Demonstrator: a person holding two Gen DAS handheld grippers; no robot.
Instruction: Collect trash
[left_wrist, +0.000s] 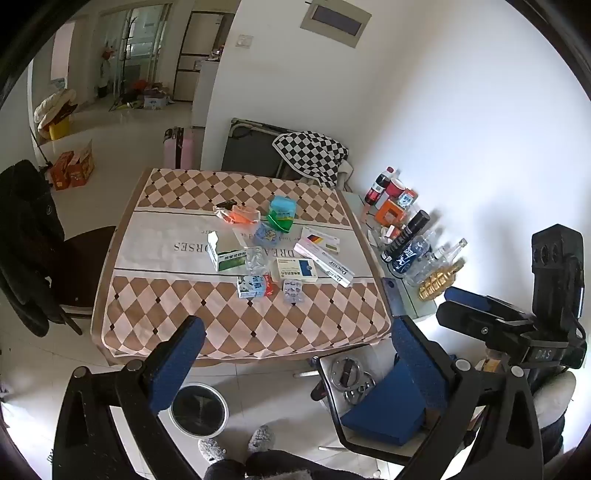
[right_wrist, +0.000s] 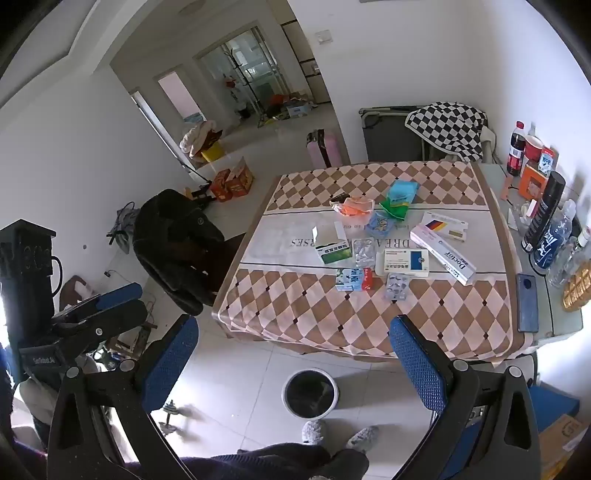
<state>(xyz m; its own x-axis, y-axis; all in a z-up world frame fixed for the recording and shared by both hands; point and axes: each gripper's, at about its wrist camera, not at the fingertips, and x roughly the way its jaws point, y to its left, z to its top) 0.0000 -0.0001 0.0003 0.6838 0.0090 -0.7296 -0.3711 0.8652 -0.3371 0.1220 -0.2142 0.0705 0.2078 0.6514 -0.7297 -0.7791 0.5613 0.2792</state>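
Note:
Trash lies mid-table on the checked cloth: an open green-white box, a white-blue medicine box, a long white box, a blister pack, an orange wrapper and a green-blue pack. A round bin stands on the floor before the table. My left gripper and right gripper hang open and empty in front of the table's near edge, well short of the trash.
A side table with bottles and a phone adjoins the table's right. A chair with a black jacket stands left. A stool with a blue cushion is near right. The person's slippers are beside the bin.

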